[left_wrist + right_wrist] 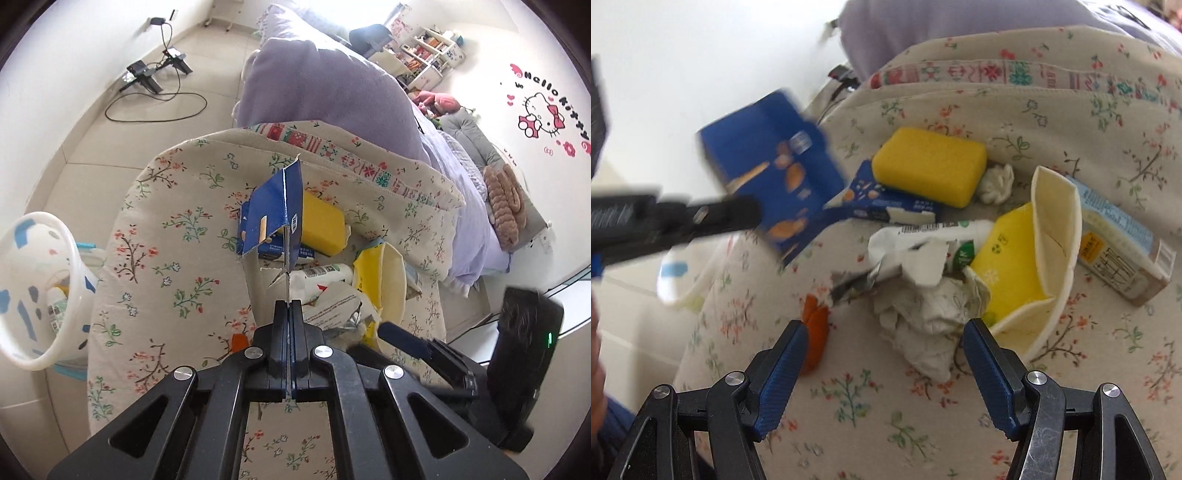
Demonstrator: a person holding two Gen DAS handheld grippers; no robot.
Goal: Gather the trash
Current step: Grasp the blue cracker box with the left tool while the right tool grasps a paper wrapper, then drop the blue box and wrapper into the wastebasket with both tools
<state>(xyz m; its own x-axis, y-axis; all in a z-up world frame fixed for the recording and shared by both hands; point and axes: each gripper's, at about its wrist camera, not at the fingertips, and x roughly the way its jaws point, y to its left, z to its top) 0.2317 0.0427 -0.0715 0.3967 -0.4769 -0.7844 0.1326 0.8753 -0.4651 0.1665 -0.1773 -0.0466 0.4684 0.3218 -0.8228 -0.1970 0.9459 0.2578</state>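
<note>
My left gripper (288, 303) is shut on a torn blue carton piece (277, 209) and holds it up above the floral cushion (177, 236). The same piece shows blurred in the right wrist view (772, 173) with the left gripper (753, 210) beside it. My right gripper (884, 332) is open, with a crumpled white paper (923, 325) between and just beyond its fingers. On the cushion lie a yellow sponge (929, 166), another blue carton piece (886, 201), a white torn wrapper (923, 236), a squashed yellow paper cup (1034, 266), a light-blue box (1119, 243) and an orange scrap (814, 332).
A white basket (33, 288) with some trash inside stands left of the cushion, on the tiled floor. A lilac blanket (325, 81) lies behind the cushion. A black device (524, 354) stands at the right. Cables and stands (155, 74) lie on the far floor.
</note>
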